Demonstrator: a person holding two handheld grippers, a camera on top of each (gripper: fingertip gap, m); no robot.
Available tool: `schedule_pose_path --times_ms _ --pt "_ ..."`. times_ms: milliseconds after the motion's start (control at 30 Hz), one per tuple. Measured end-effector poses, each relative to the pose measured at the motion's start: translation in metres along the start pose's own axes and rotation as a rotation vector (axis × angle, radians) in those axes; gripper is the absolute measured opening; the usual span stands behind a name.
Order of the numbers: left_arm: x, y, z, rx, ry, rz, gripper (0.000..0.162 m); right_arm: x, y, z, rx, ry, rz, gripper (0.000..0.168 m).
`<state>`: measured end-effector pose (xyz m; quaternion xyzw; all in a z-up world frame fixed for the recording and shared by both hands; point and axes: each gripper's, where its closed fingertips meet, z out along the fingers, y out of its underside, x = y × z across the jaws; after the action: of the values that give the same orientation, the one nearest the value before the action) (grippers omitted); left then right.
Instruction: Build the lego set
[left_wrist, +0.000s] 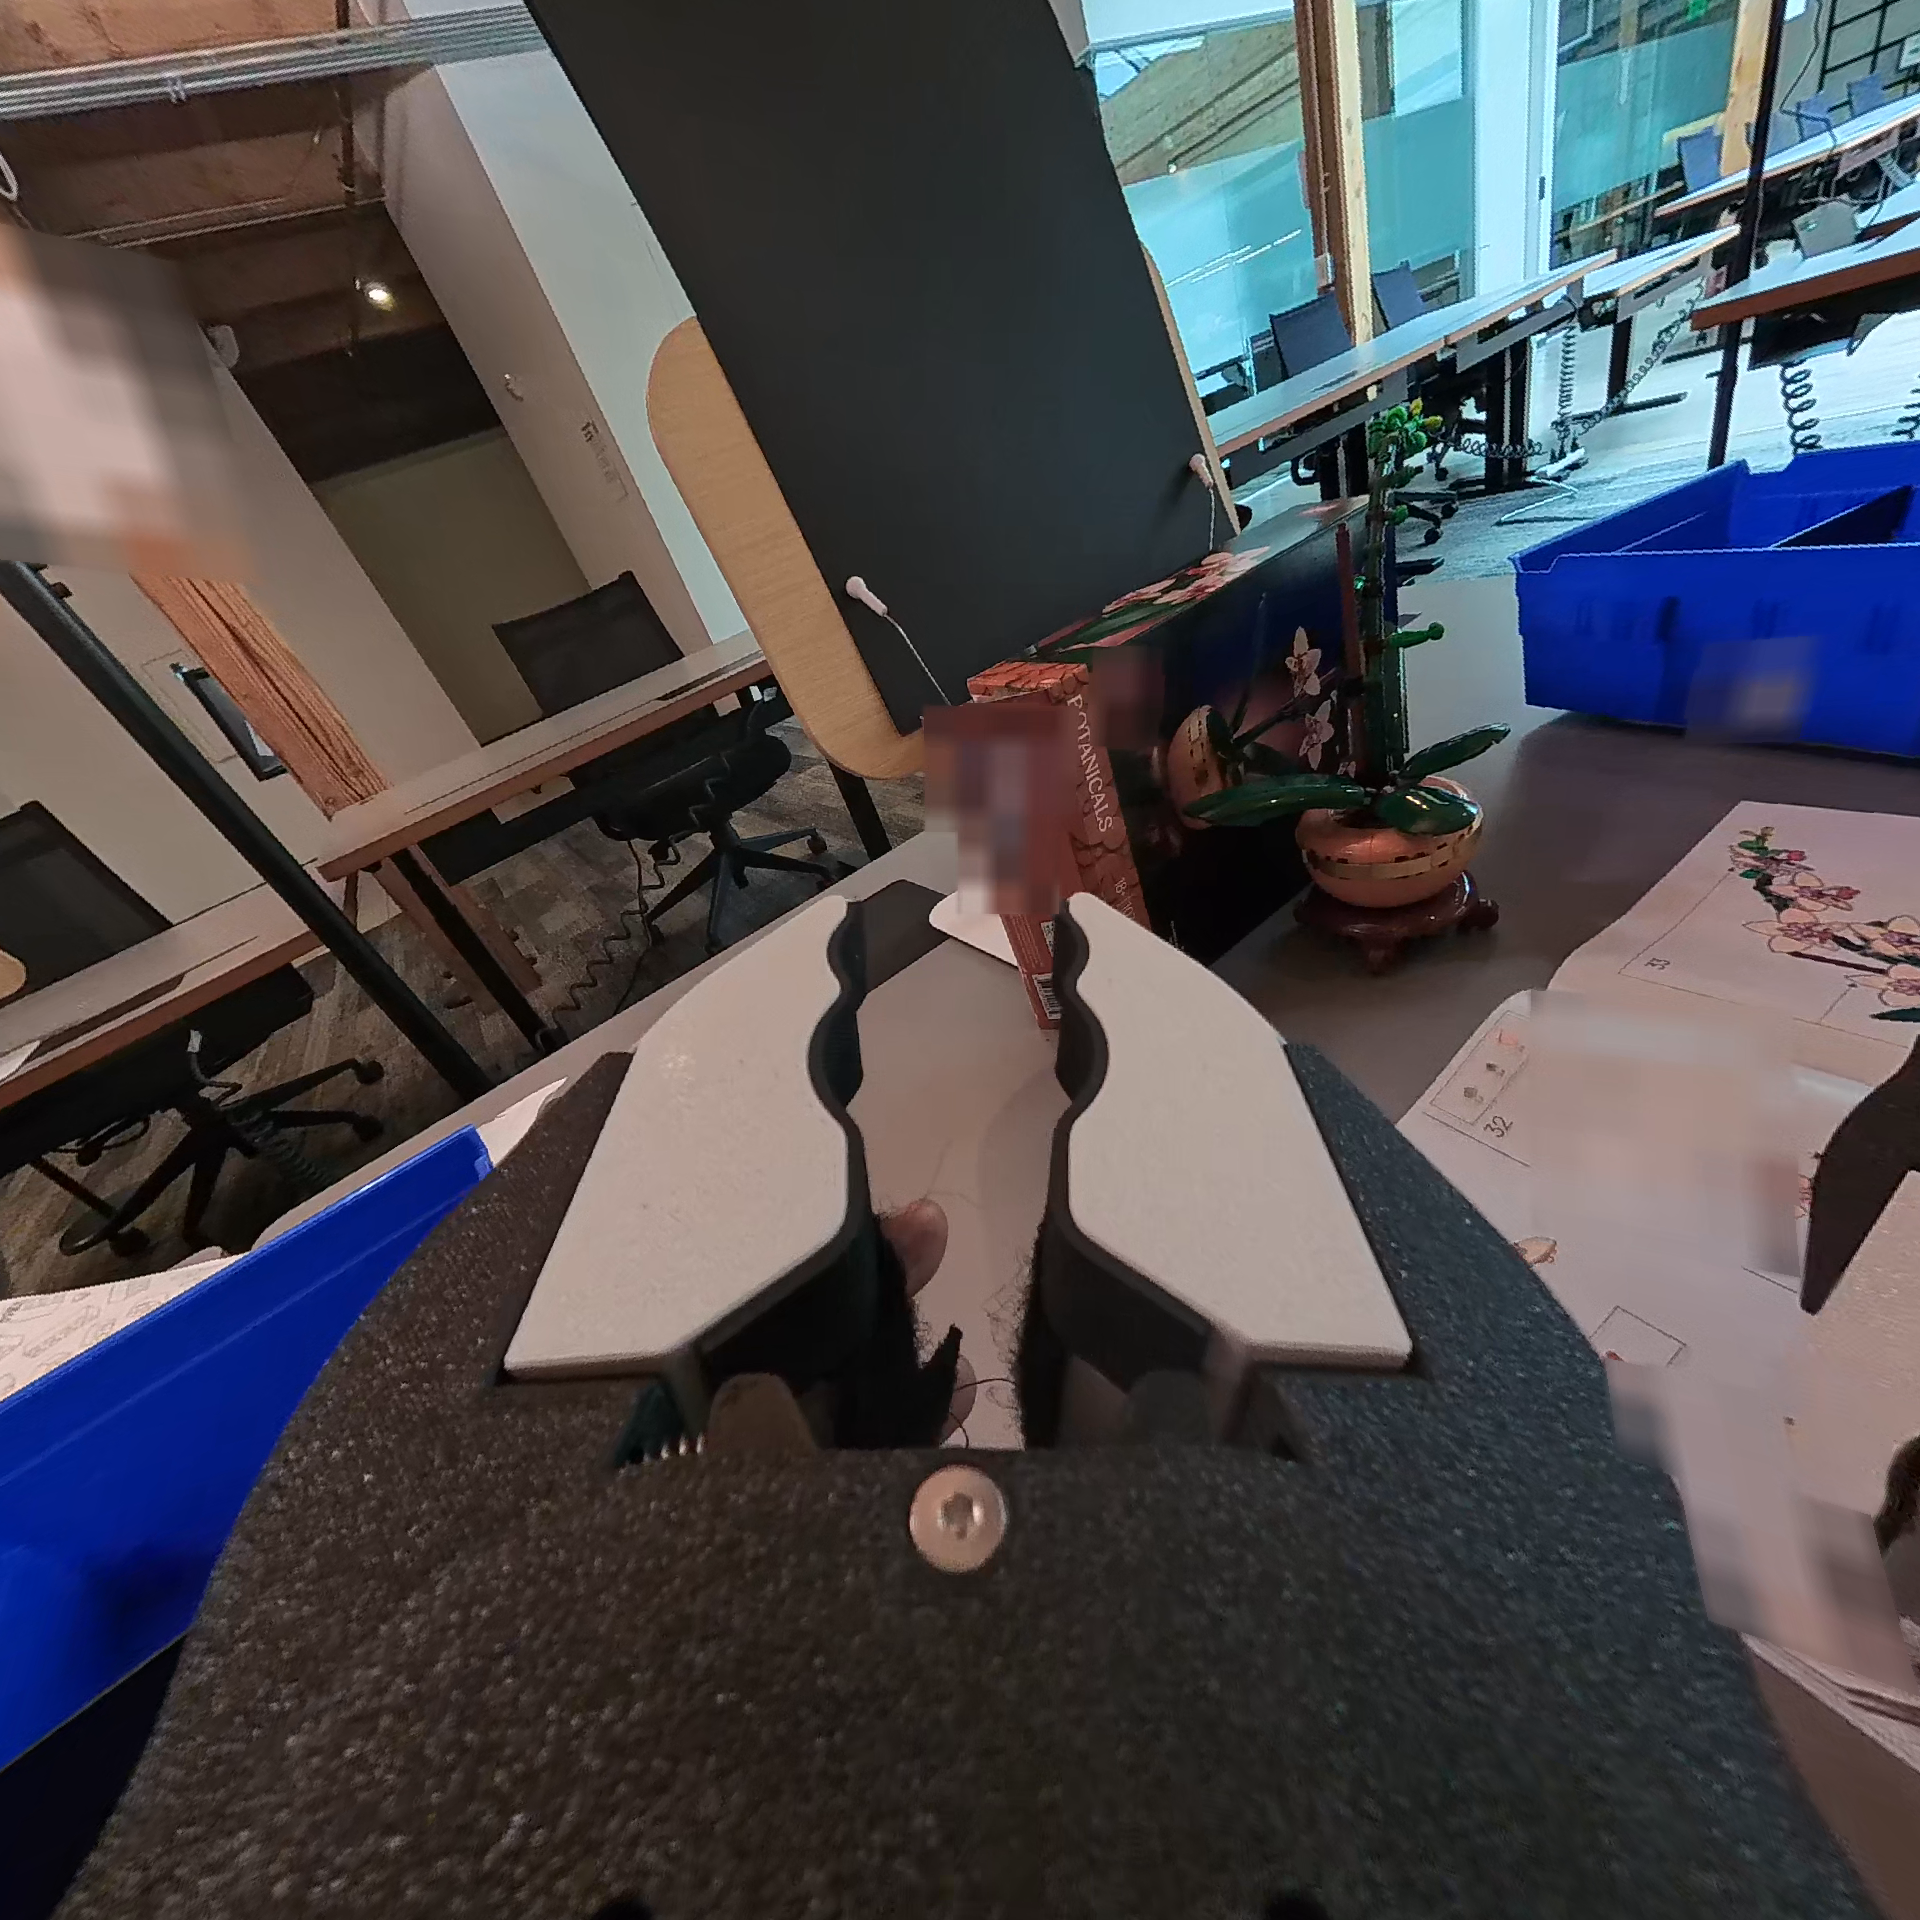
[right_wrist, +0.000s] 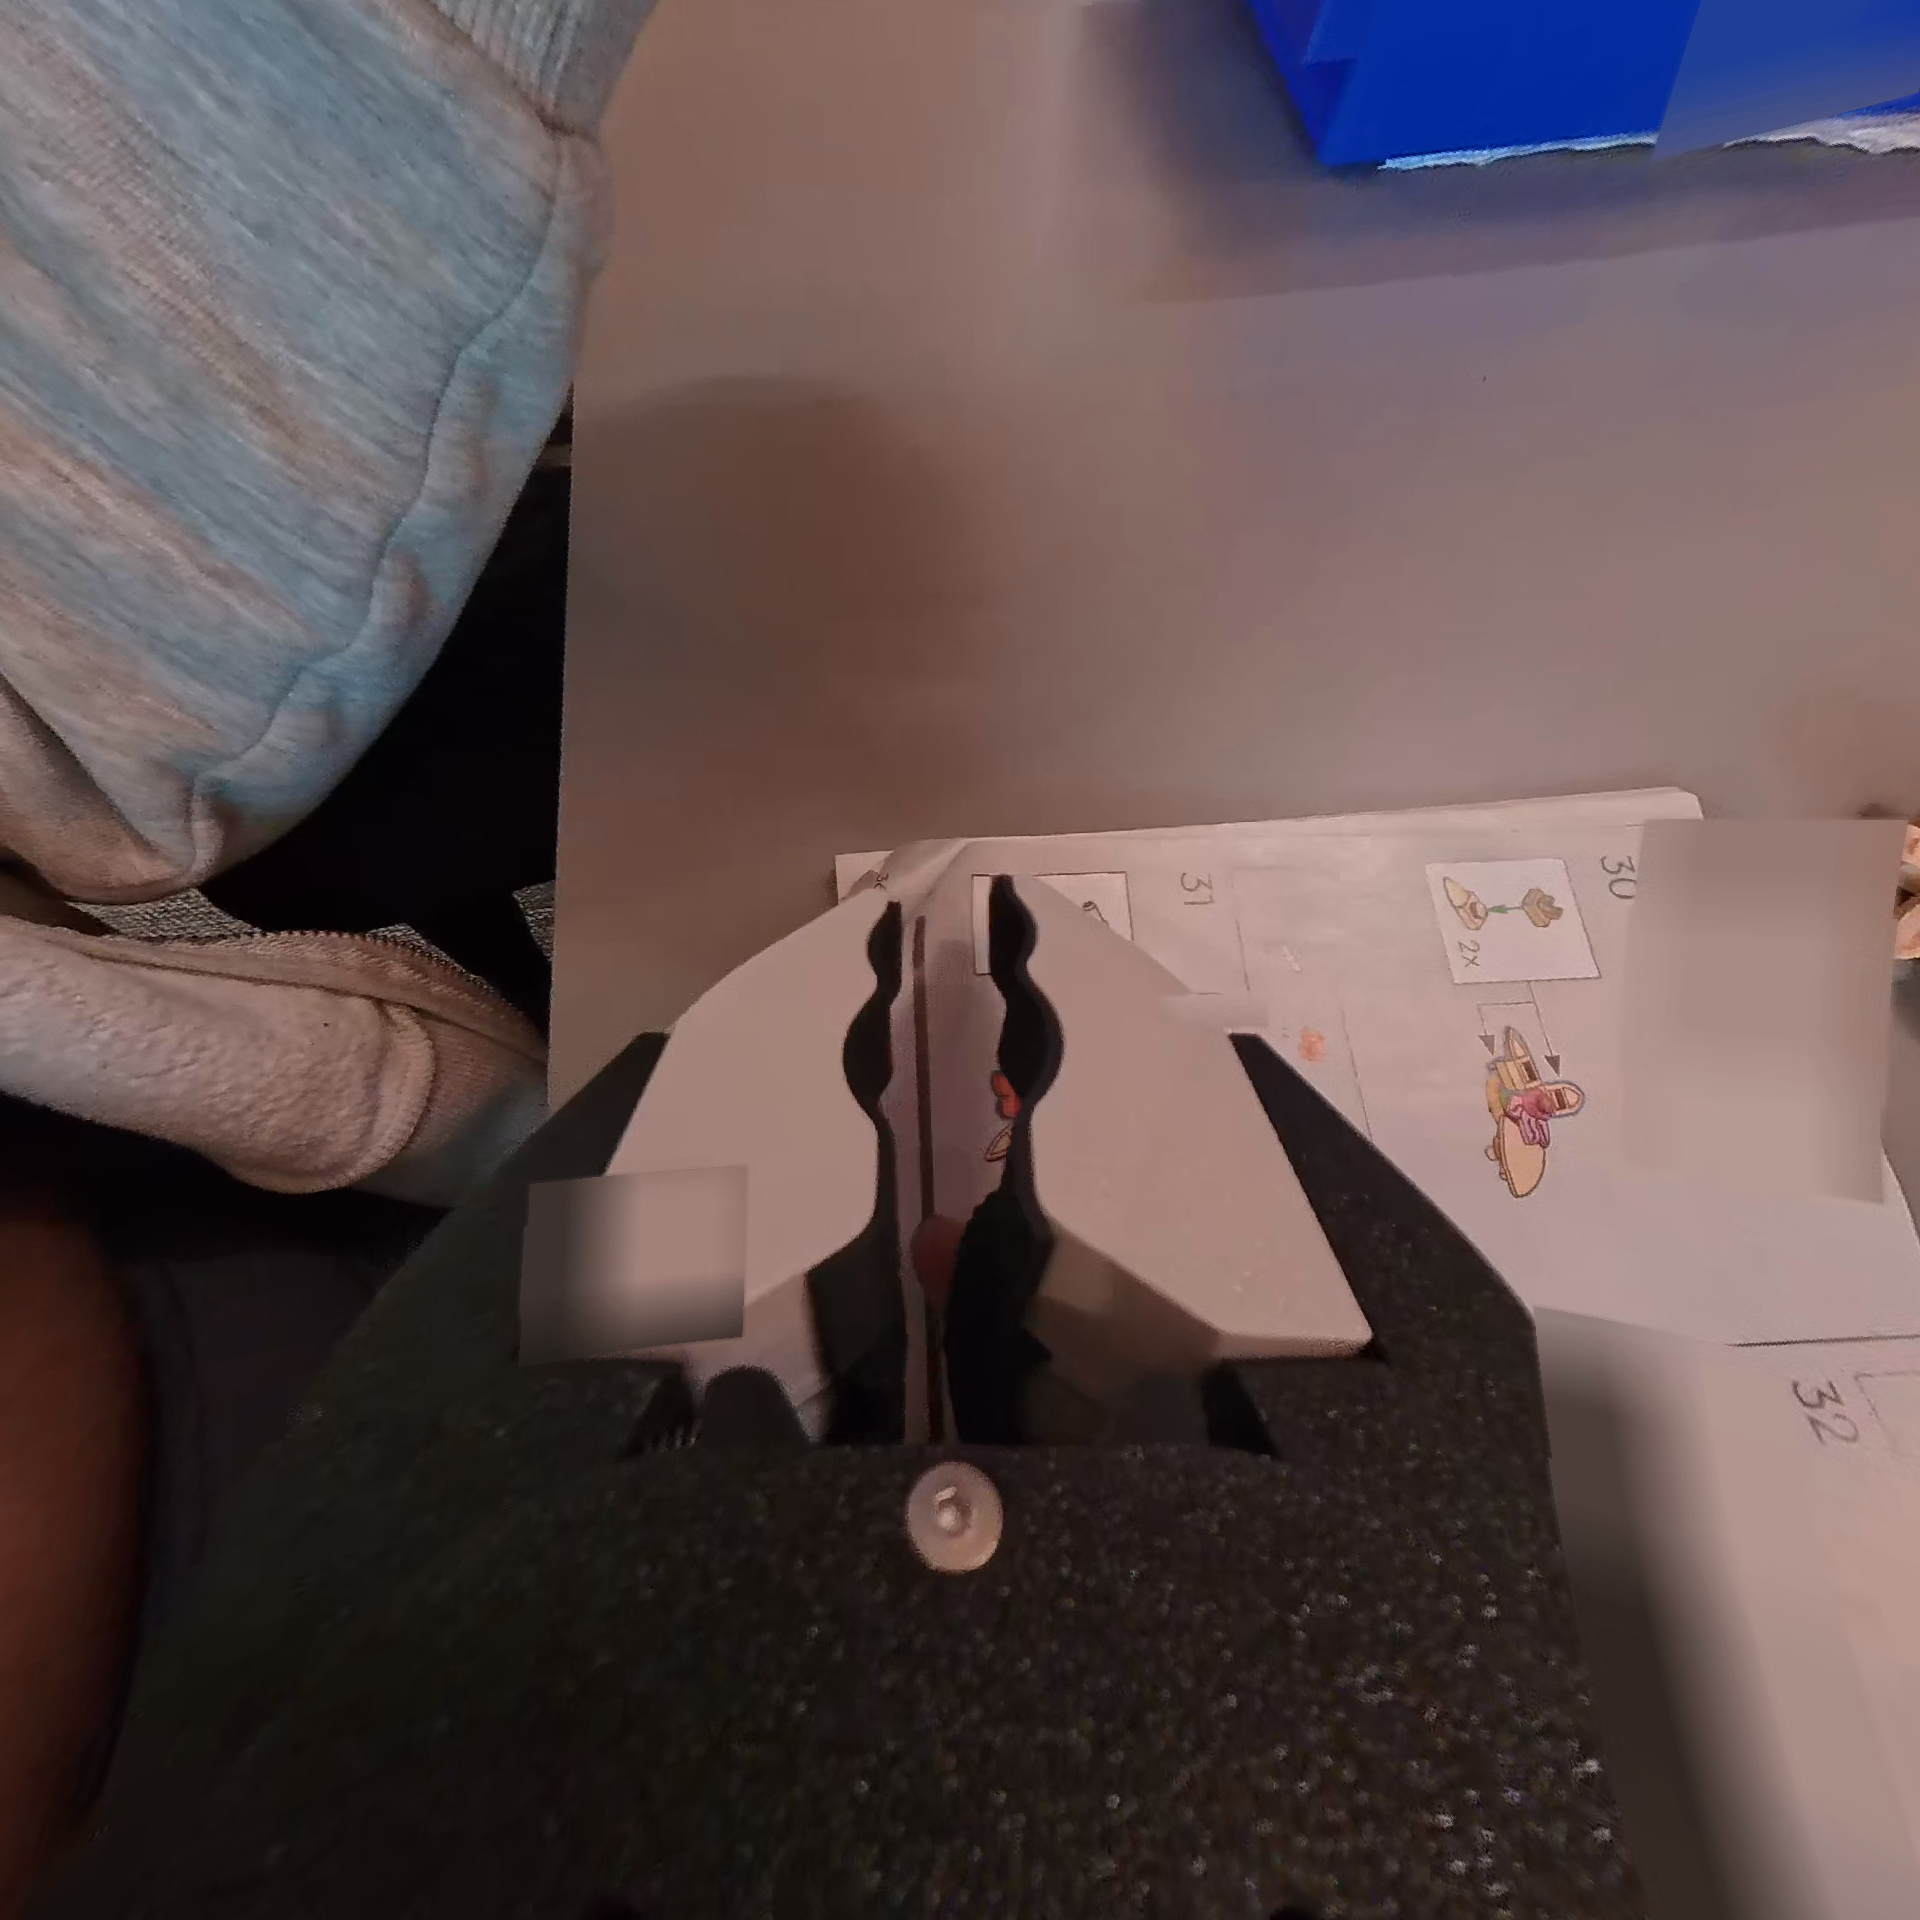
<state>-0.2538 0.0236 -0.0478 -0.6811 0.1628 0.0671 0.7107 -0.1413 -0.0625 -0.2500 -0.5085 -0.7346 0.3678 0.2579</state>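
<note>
My left gripper (left_wrist: 958, 935) is open and empty, held above the grey table and facing the set's box (left_wrist: 1081, 831). A part-built orchid in a tan pot (left_wrist: 1387, 831) stands right of the box. The open instruction booklet (left_wrist: 1683, 997) lies to the right, with the other gripper's dark tip (left_wrist: 1870, 1174) over it. In the right wrist view, my right gripper (right_wrist: 943, 904) hangs over the booklet (right_wrist: 1351, 935) at its left edge. Its jaws stand a narrow gap apart. A thin dark edge (right_wrist: 923, 1039) runs between them against the left pad; I cannot tell what it is. A page corner curls up at the fingertips.
One blue bin (left_wrist: 1714, 613) sits at the table's far right and another (left_wrist: 156, 1403) at the near left. A blue bin (right_wrist: 1455, 73) also shows in the right wrist view. A person's light blue sleeve (right_wrist: 260, 416) is left of the table (right_wrist: 1143, 520).
</note>
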Motion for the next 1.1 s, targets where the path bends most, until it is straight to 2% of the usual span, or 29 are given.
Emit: schedule_pose_path --times_ms 100,233,433,567,733,767,867,900,1100 --pt "0.000 0.000 0.000 -0.001 0.001 0.000 0.034 -0.001 0.000 0.003 -0.003 0.012 -0.035 0.004" --pt "0.001 0.001 0.001 -0.004 0.004 0.002 0.034 0.000 0.002 0.003 -0.033 0.040 -0.032 0.000" --pt "0.003 0.001 0.001 -0.009 0.008 0.008 0.034 0.012 -0.008 -0.012 0.039 0.095 0.021 0.000" --pt "0.002 0.001 0.002 -0.011 0.006 0.013 0.034 0.023 -0.011 -0.042 0.064 0.198 -0.009 0.000" --pt "0.007 -0.007 0.005 0.035 0.019 -0.007 0.033 0.045 0.002 -0.105 0.051 0.395 -0.044 0.000" --pt "0.010 -0.009 0.006 0.045 0.035 -0.018 0.034 0.040 0.003 -0.112 0.060 0.380 -0.059 0.000" --pt "0.015 -0.012 0.010 0.065 0.056 -0.037 0.033 0.009 -0.008 -0.098 0.153 0.233 -0.048 0.004" --pt "0.016 -0.012 0.011 0.062 0.057 -0.034 0.033 0.000 -0.011 -0.087 0.163 0.189 -0.045 0.016" --pt "0.027 -0.005 0.020 0.014 0.080 0.012 0.033 -0.013 -0.009 -0.025 0.050 -0.003 -0.002 0.030"
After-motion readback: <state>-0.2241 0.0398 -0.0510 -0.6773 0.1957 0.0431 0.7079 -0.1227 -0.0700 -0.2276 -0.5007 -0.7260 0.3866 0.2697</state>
